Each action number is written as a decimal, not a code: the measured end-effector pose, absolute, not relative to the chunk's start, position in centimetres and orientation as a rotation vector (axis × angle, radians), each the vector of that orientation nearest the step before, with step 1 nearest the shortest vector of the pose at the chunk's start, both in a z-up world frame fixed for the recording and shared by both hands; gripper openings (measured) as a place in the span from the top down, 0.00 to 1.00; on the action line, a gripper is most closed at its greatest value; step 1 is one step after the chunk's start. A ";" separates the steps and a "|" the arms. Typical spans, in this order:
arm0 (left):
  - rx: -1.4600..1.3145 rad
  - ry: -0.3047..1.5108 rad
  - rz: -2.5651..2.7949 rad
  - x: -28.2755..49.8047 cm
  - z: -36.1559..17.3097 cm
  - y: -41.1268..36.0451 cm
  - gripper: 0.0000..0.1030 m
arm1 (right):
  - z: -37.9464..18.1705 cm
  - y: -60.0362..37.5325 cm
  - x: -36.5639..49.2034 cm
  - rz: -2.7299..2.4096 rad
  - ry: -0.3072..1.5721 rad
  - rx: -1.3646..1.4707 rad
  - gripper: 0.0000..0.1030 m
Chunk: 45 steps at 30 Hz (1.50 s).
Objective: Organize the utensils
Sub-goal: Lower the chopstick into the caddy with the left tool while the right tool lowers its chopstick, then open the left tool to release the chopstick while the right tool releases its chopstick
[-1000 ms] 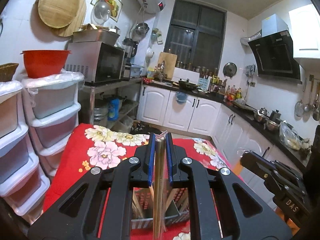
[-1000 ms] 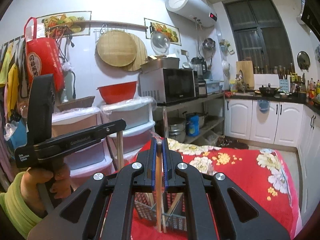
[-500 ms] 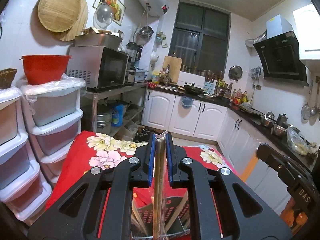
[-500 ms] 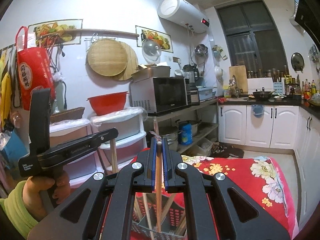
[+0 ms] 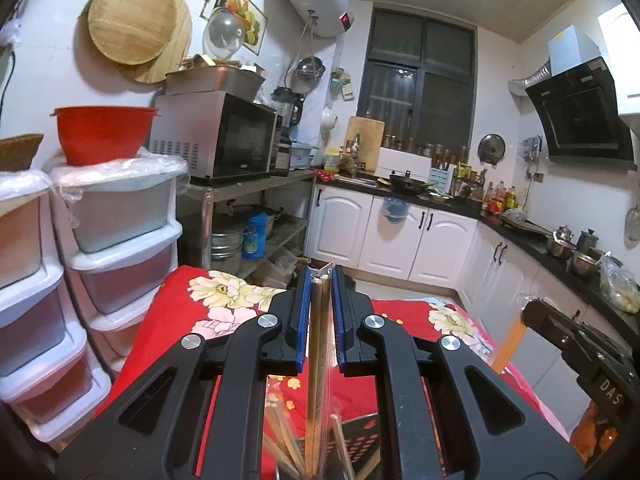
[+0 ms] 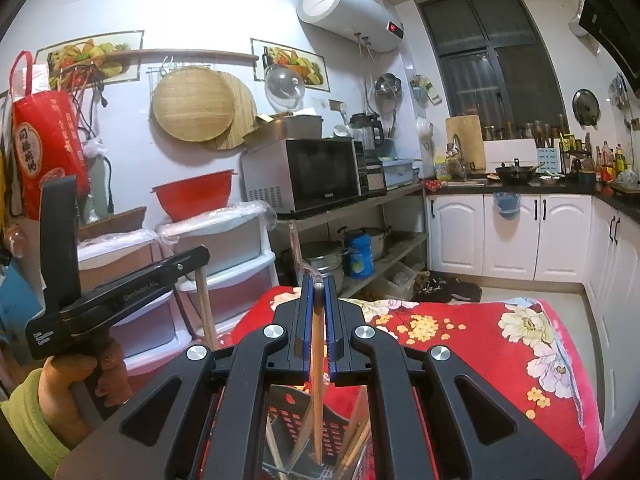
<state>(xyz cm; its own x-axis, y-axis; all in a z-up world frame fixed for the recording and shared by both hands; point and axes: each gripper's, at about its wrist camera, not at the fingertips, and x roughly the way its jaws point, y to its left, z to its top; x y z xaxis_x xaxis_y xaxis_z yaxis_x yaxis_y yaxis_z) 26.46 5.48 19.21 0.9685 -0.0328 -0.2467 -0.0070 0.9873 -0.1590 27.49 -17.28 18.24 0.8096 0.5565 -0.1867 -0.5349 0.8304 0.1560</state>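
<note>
The left hand-held gripper [image 5: 321, 280] is clamped on a wrapped pair of chopsticks [image 5: 318, 360], held upright over the basket [image 5: 360, 444]. The right hand-held gripper [image 6: 319, 285] pinches one chopstick [image 6: 317, 380] reaching down into the basket [image 6: 296, 420] on the red tabletop [image 6: 500, 360].

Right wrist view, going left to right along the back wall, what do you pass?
Red bag → round bamboo tray → glass lid → water heater → window → hanging pan lid.

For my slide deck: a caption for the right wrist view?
Right gripper holds wrapped chopsticks upright over a perforated basket on a red floral cloth.
</note>
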 end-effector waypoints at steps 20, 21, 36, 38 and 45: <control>-0.189 0.334 -0.033 28.7 14.0 5.7 0.95 | 13.1 -15.5 30.2 0.557 0.319 0.079 0.94; -0.188 0.338 -0.035 28.8 13.9 5.8 0.95 | 12.9 -15.4 30.2 0.557 0.326 0.078 0.94; -0.158 0.414 -0.062 28.4 12.2 4.8 0.95 | 11.5 -15.7 29.7 0.549 0.401 0.075 0.94; -0.156 0.425 -0.063 28.2 12.1 4.7 0.95 | 11.3 -15.9 29.6 0.542 0.412 0.078 0.94; -0.146 0.460 -0.063 27.5 12.0 4.7 0.78 | 10.9 -16.6 29.4 0.528 0.442 0.081 0.94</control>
